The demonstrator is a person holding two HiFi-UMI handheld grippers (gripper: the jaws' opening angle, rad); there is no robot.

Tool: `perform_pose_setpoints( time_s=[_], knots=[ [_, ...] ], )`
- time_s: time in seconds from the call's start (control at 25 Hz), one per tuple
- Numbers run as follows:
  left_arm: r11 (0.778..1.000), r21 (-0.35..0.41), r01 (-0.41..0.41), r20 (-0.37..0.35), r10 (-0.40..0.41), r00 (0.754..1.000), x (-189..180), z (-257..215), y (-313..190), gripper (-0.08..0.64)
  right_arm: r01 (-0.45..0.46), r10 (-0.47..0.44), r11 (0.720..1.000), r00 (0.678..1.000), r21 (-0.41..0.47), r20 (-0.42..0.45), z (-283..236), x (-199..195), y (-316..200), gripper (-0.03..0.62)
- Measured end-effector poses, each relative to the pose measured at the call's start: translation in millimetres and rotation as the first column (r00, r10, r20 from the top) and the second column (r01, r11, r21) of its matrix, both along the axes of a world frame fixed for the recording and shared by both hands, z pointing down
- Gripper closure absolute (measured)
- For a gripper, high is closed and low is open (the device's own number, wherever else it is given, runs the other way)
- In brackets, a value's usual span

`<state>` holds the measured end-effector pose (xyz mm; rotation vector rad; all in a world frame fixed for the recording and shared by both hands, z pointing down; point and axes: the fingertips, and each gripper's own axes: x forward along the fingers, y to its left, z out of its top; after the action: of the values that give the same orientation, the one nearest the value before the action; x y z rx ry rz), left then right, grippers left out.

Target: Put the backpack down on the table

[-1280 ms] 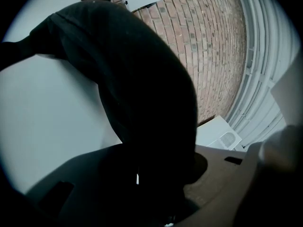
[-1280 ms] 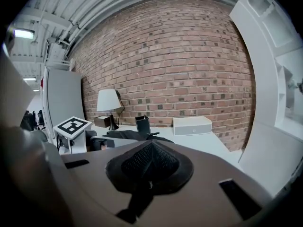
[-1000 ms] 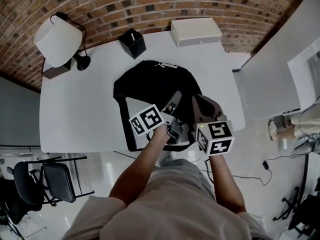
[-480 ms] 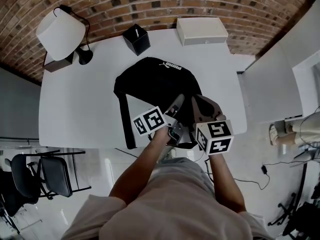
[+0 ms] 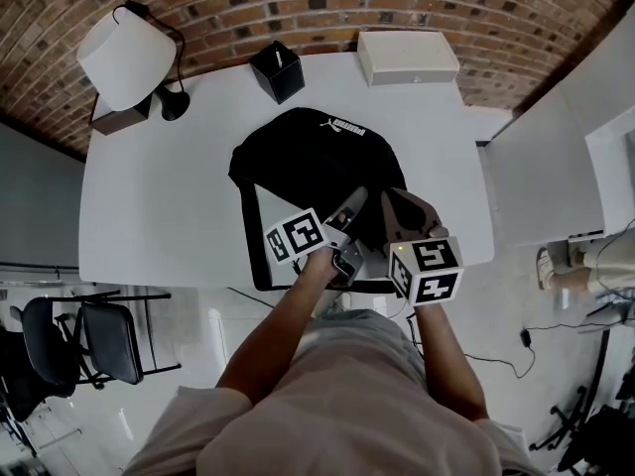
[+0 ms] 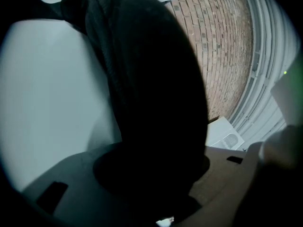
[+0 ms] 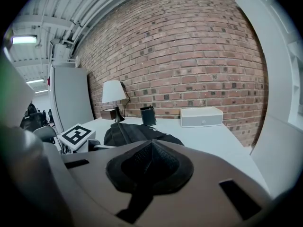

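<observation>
Leftmost, my left claw (image 5: pixel 347 209) had its jaws opening, close to as wide as they go. The backpack's (image 5: pixel 308 162) black fabric filled the gap between them, loose rather than pinched, by my reading. The backpack itself lay flat on the white table (image 5: pixel 159 206). Its long axis ran from the near edge away toward the brick wall, with the logo end far from me. So it stretched straight ahead of both claws, which sat side by side over its near, strap end, neither clearly nearer. To the right, my right claw (image 5: pixel 402 211) was clamped on a wad of the bag's black mesh. As I judged it, letting go there was what remained. Compared with a second earlier, the bag lay in the same place and both claws held the same spots. Only the left jaws had widened.
</observation>
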<state>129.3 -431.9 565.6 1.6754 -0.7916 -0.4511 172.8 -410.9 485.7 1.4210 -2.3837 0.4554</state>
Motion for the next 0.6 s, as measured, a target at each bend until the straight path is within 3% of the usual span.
perform_pose_setpoints(
  time_s=[0.24,0.6],
  knots=[
    [1.000,-0.007,-0.005,-0.062,0.005,0.998,-3.5,4.2,4.7,0.357,-0.007,0.007,1.000,1.000,-0.005,-0.003,2.2,-1.4,3.4,0.591],
    [1.000,-0.008,-0.017,-0.075,0.017,0.997,-11.4,6.3,15.3,0.348,-0.013,0.013,1.000,1.000,-0.006,-0.004,3.0,-10.7,9.2,0.591]
  ],
)
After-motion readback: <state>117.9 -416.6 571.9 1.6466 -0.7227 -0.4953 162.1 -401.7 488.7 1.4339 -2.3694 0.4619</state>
